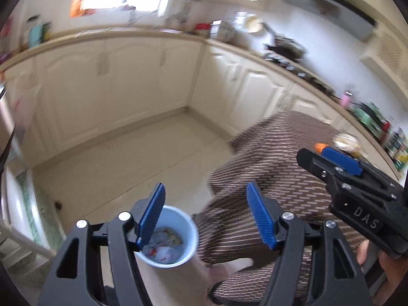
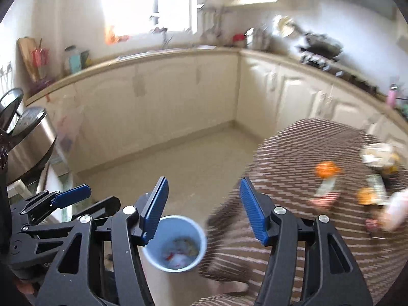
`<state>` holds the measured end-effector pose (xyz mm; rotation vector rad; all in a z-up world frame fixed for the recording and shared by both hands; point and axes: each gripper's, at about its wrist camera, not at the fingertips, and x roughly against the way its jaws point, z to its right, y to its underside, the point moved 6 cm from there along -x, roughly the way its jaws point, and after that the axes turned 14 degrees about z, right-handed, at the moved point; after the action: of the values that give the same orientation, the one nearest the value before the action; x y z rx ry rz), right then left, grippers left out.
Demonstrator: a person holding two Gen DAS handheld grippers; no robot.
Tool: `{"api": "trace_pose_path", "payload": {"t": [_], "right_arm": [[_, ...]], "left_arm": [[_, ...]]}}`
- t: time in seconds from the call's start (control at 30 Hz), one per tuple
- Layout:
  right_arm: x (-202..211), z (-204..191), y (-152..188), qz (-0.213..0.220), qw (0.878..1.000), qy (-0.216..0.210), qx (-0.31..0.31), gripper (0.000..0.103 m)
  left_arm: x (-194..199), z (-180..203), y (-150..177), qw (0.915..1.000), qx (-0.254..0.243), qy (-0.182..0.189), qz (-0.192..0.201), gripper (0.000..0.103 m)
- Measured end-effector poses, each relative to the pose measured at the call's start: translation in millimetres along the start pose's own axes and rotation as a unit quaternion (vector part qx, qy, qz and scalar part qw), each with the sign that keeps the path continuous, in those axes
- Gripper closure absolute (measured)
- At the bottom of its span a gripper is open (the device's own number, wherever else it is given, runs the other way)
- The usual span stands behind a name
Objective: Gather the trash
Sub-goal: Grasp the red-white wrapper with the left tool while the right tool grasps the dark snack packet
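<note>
A light blue trash bin [image 1: 176,244] stands on the floor beside the table, with scraps inside; it also shows in the right wrist view [image 2: 178,244]. My left gripper [image 1: 205,214] is open and empty above the bin's right rim. My right gripper [image 2: 204,209] is open and empty, also above the bin. The right gripper's body [image 1: 352,186] shows at the right in the left wrist view; the left gripper's body [image 2: 56,204] shows at the left in the right wrist view. Orange peels [image 2: 327,169] and wrappers [image 2: 326,191] lie blurred on the table's far right.
A table with a brown striped cloth [image 2: 293,168] fills the right. Cream kitchen cabinets [image 2: 165,107] run along the back and right under cluttered counters. A steel pot [image 2: 28,140] stands at the left. Pale tiled floor [image 1: 140,158] lies between.
</note>
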<state>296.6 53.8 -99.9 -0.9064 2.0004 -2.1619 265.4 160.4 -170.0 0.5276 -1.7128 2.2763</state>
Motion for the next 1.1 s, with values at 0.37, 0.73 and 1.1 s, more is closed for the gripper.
{"api": "trace_pose_path", "payload": {"t": [0.37, 0.73, 1.1], "right_arm": [[93.5, 158.4, 21.5, 0.027, 0.986, 0.144, -0.076, 0.042], [80.7, 213.1, 60.4, -0.021, 0.977, 0.161, -0.136, 0.042], [64.2, 216.3, 64.1, -0.039, 0.978, 0.146, -0.147, 0.042]], "left_arm": [[-20.6, 166.7, 9.7, 0.9887, -0.097, 0.112, -0.023, 0.037], [-80.3, 210.0, 23.8, 0.9813, -0.151, 0.103, -0.061, 0.037], [-117.7, 223.9, 27.0, 0.9792, -0.15, 0.109, -0.082, 0.04]]}}
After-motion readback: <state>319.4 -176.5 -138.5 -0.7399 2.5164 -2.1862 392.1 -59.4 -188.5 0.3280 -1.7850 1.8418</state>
